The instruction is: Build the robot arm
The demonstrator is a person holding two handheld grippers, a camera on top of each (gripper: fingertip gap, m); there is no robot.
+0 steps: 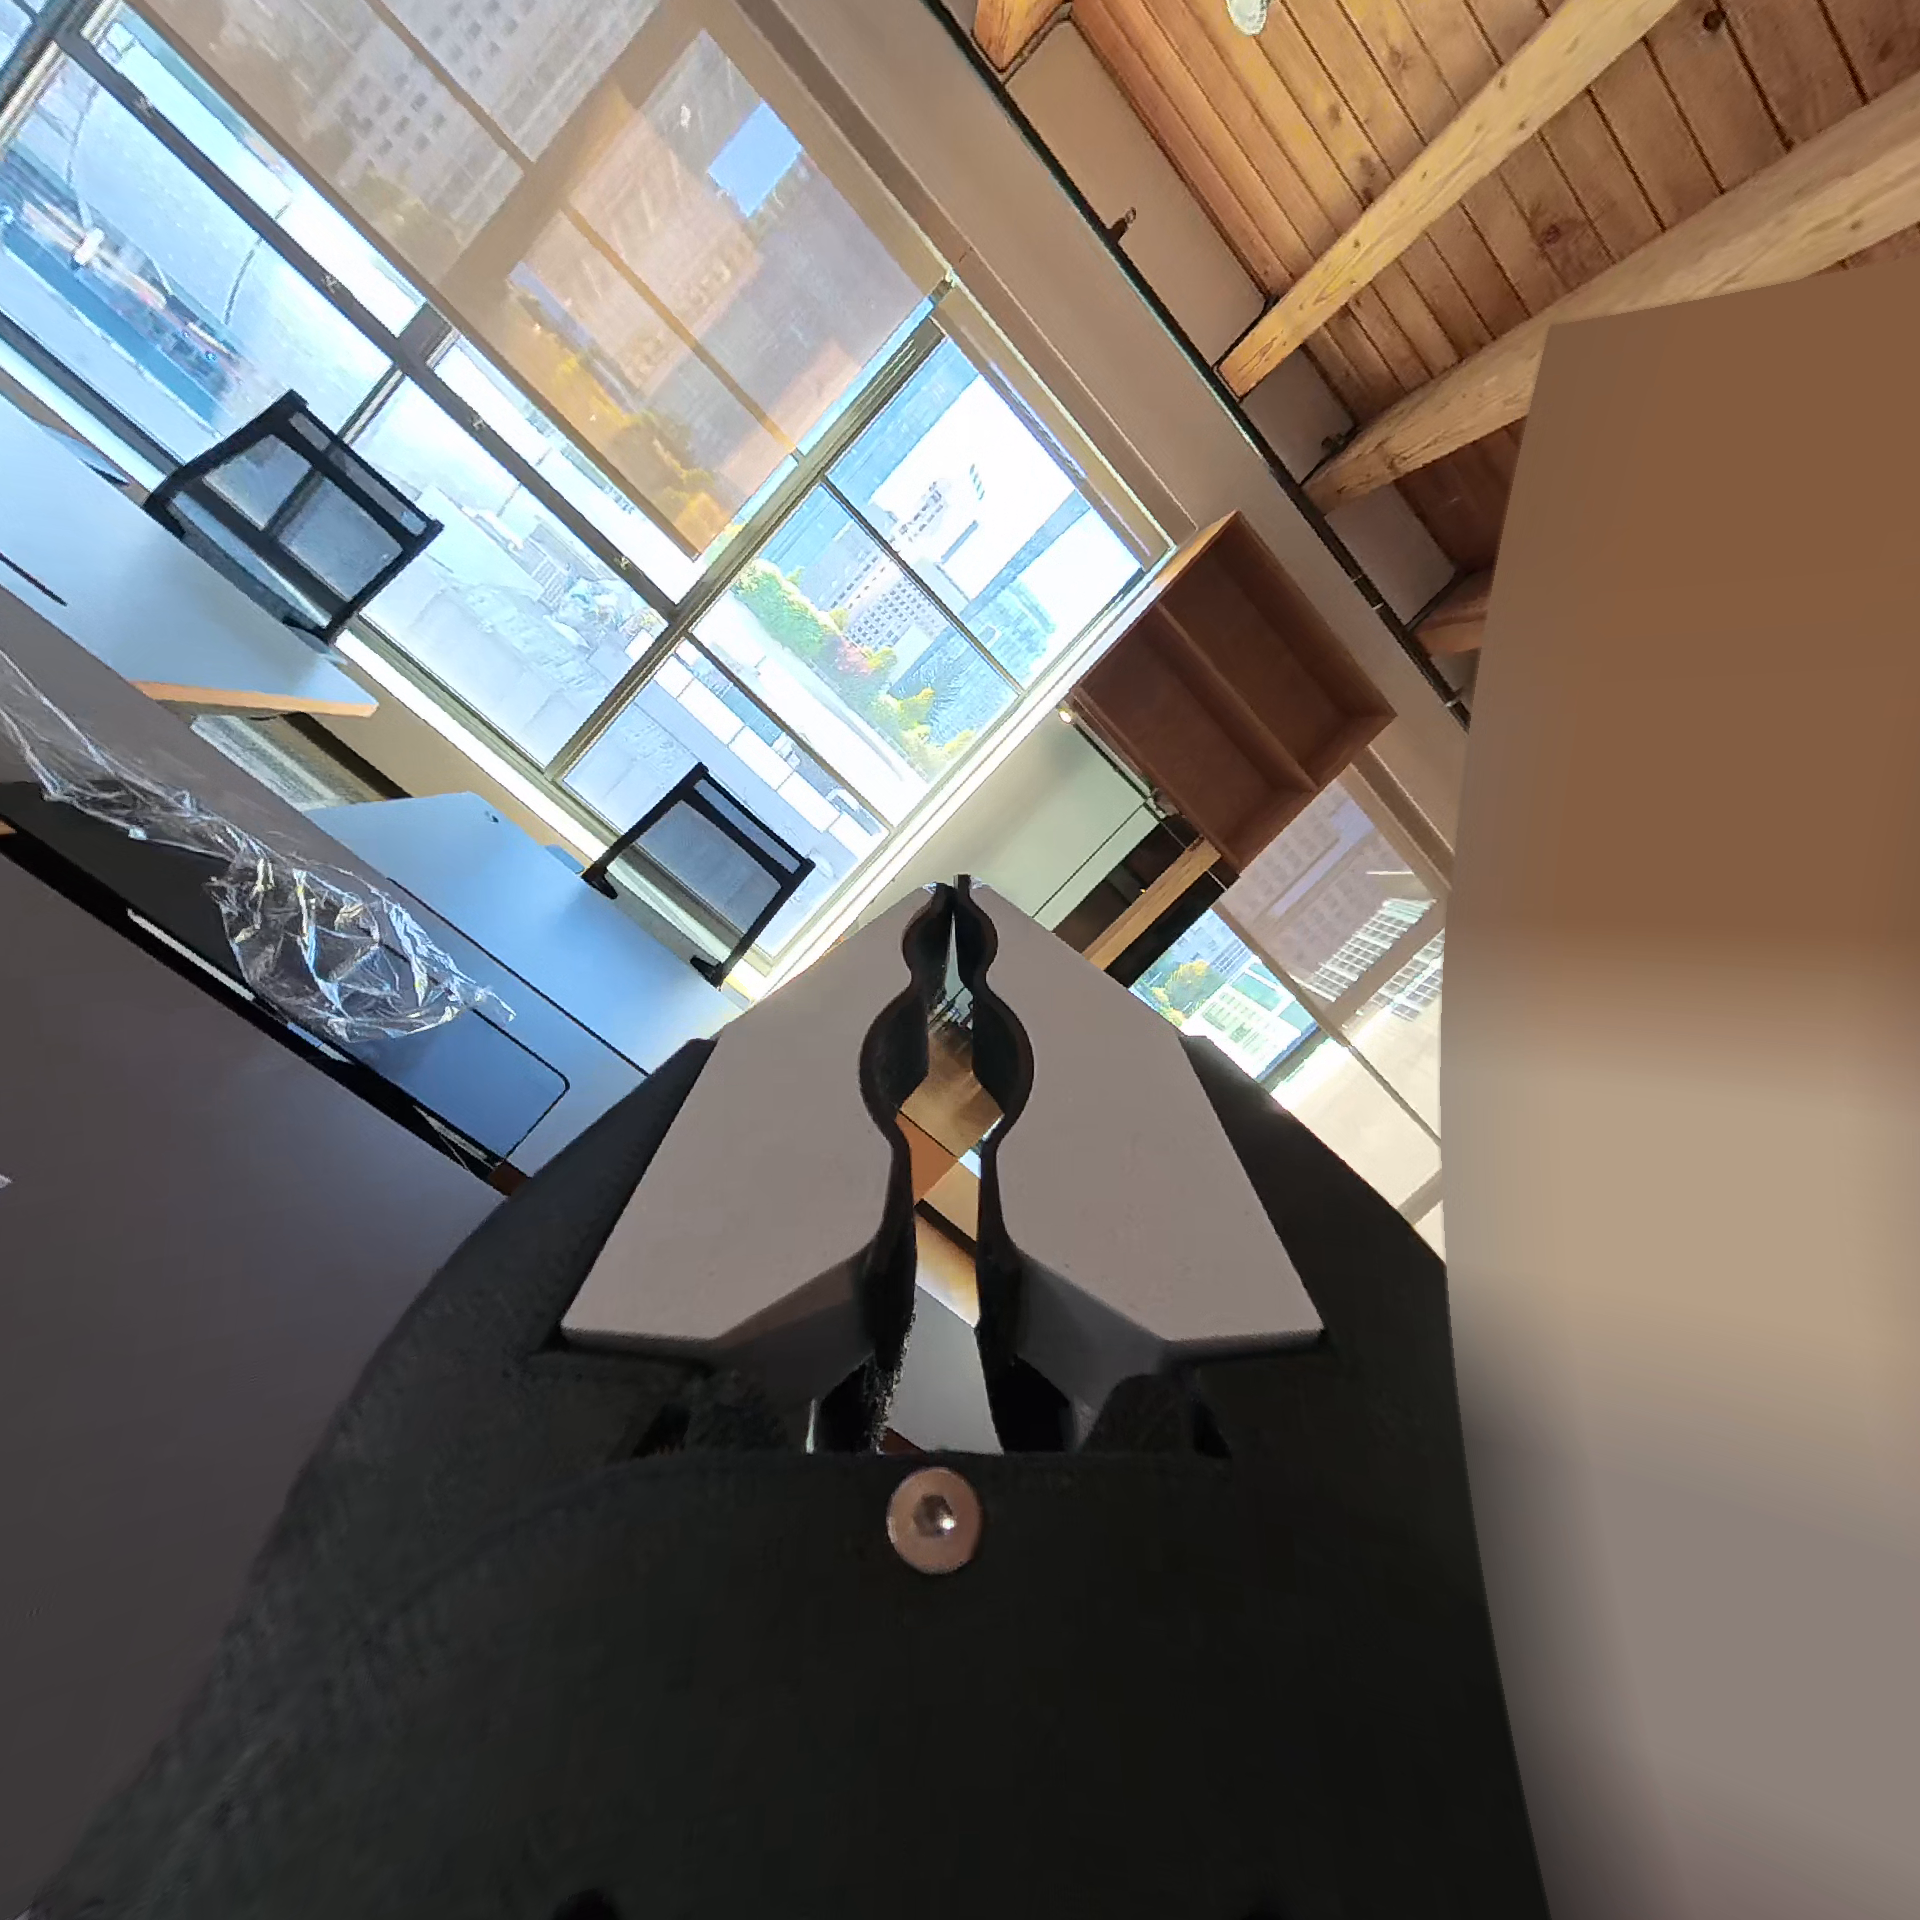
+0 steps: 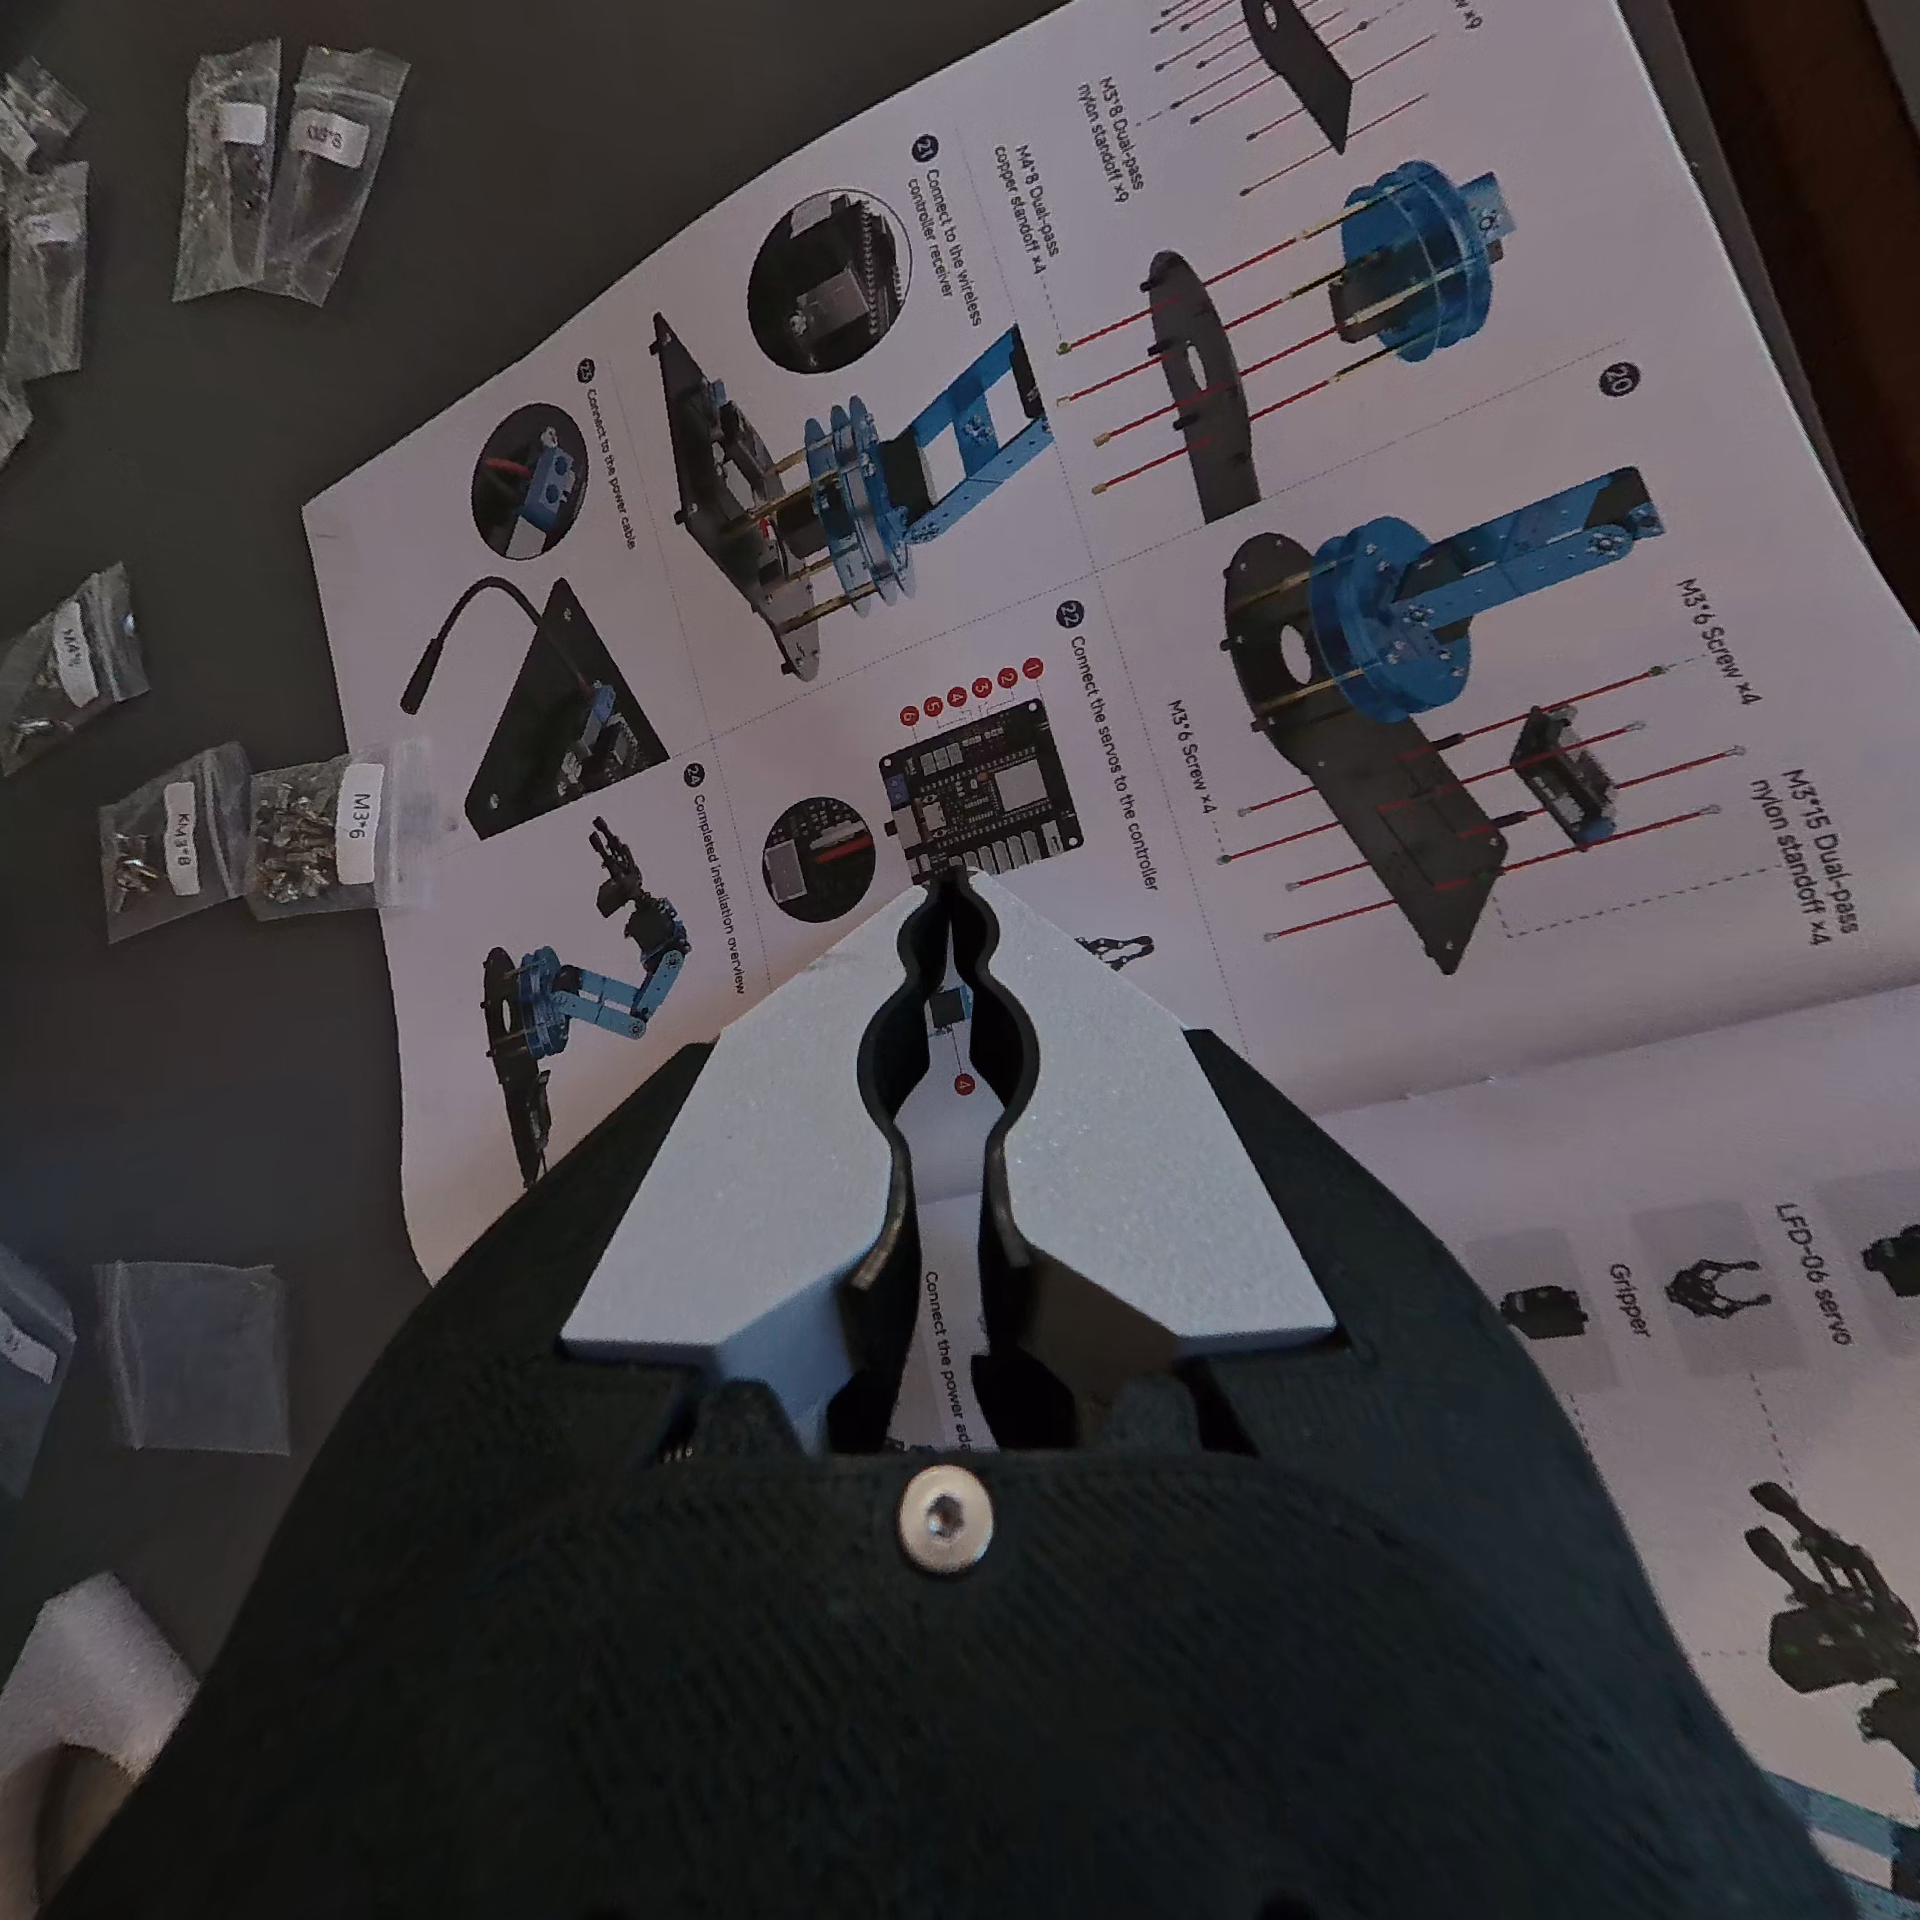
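Note:
My left gripper (image 1: 954, 885) is shut with nothing between its tips and is tilted upward at the windows (image 1: 644, 499) and wooden ceiling (image 1: 1455, 156), away from the work surface. My right gripper (image 2: 954, 881) is shut and empty, held over an open illustrated instruction booklet (image 2: 1195, 499) that lies on a dark table (image 2: 156, 1091). Its tips hover above the middle of the left page. Several small clear bags of screws (image 2: 312, 831) lie to the left of the booklet, one overlapping its edge.
In the left wrist view a crumpled clear plastic wrap (image 1: 322, 935) lies on a dark surface at left, with desks and two black chairs (image 1: 301, 509) by the windows and a wooden shelf (image 1: 1236, 686). White foam (image 2: 83, 1704) sits at the right view's lower left.

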